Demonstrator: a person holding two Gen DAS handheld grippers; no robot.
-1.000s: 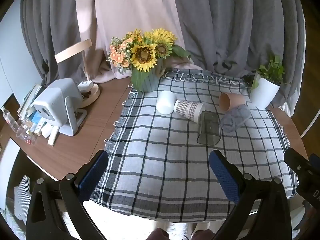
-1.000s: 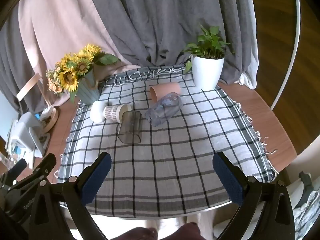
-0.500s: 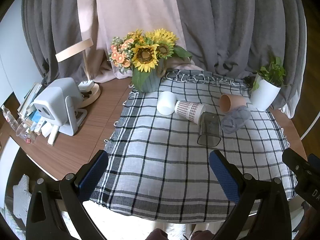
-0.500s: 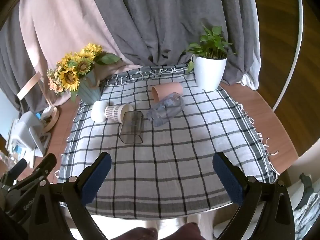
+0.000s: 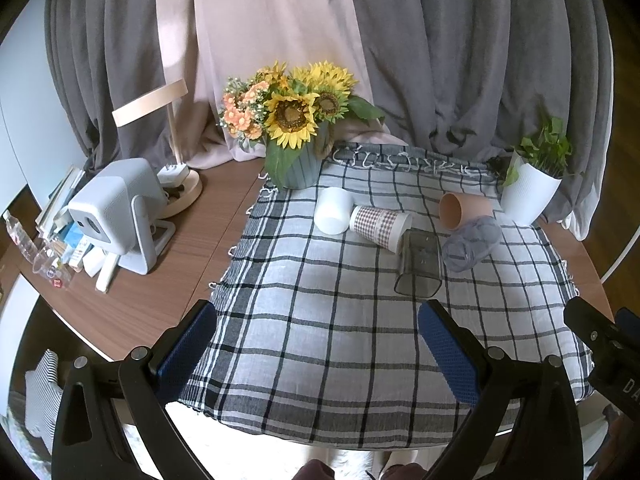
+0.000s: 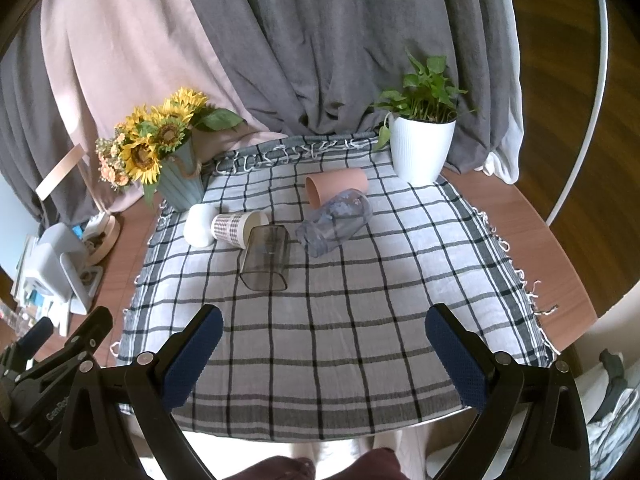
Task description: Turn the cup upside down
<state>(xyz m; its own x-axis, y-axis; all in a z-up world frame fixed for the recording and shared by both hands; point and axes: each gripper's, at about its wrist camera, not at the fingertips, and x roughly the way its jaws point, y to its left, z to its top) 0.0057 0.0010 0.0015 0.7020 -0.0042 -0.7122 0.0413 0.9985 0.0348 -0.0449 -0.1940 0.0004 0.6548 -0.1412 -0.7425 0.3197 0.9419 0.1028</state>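
Five cups lay on their sides in a loose cluster toward the far half of a checked cloth (image 6: 360, 320) spread over the wooden counter (image 5: 132, 300): a white cup (image 6: 199, 220) touching a checked paper cup (image 6: 236, 229), a smoky square tumbler (image 6: 266, 258) with its mouth facing the near edge, a clear bluish cup (image 6: 336, 222), and a terracotta cup (image 6: 335, 185) just behind it. The left tongs (image 5: 318, 346) hung wide apart over the near edge of the cloth, gripping nothing; the right tongs (image 6: 322, 350) were likewise spread wide and empty, well short of the cups. A vase of sunflowers (image 5: 296, 128) stood at the cloth's far left corner, a potted plant (image 6: 422, 140) at the far right, and a small white projector (image 5: 120, 212) sat on the bare wood to the left.
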